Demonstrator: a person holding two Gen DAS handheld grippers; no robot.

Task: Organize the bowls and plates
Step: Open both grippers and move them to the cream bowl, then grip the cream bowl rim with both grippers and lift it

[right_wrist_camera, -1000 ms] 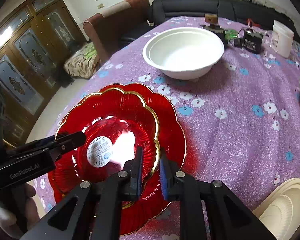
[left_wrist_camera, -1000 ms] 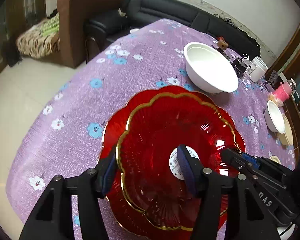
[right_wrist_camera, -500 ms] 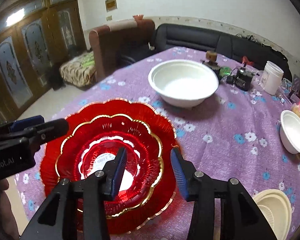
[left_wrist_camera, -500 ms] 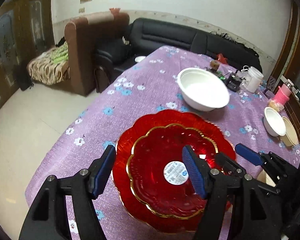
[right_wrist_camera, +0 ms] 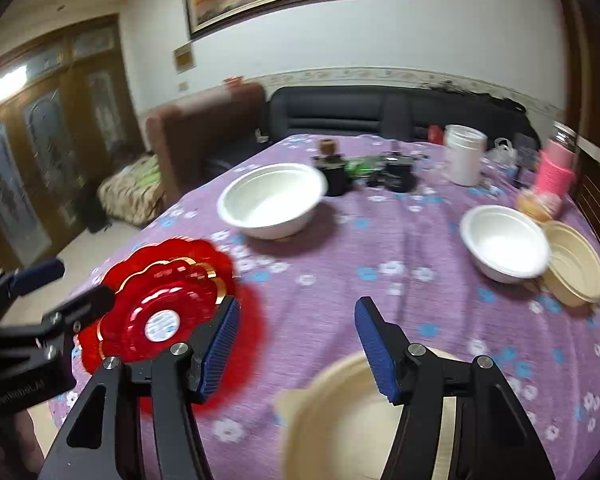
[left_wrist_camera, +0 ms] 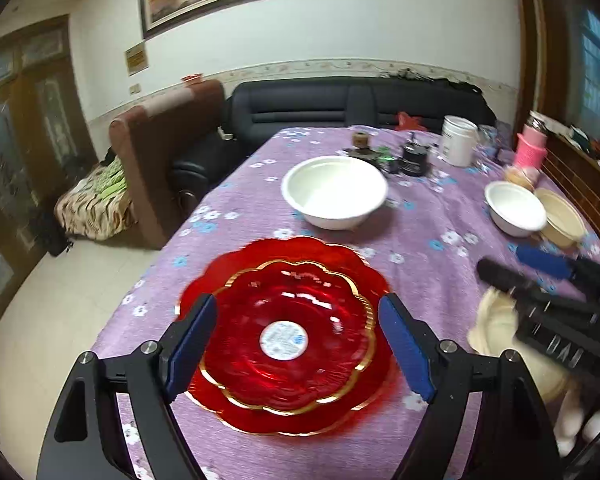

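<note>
The cream plate lies directly under the empty, open right gripper, nearer than the equally open left gripper.

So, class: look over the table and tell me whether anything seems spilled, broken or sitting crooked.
Nothing stands out. The smaller red plate sits nested on the larger red plate, slightly off-centre but flat. The large white bowl, small white bowl and cream bowl stand upright, with no spill visible. Both tools are open and hold nothing.
</note>
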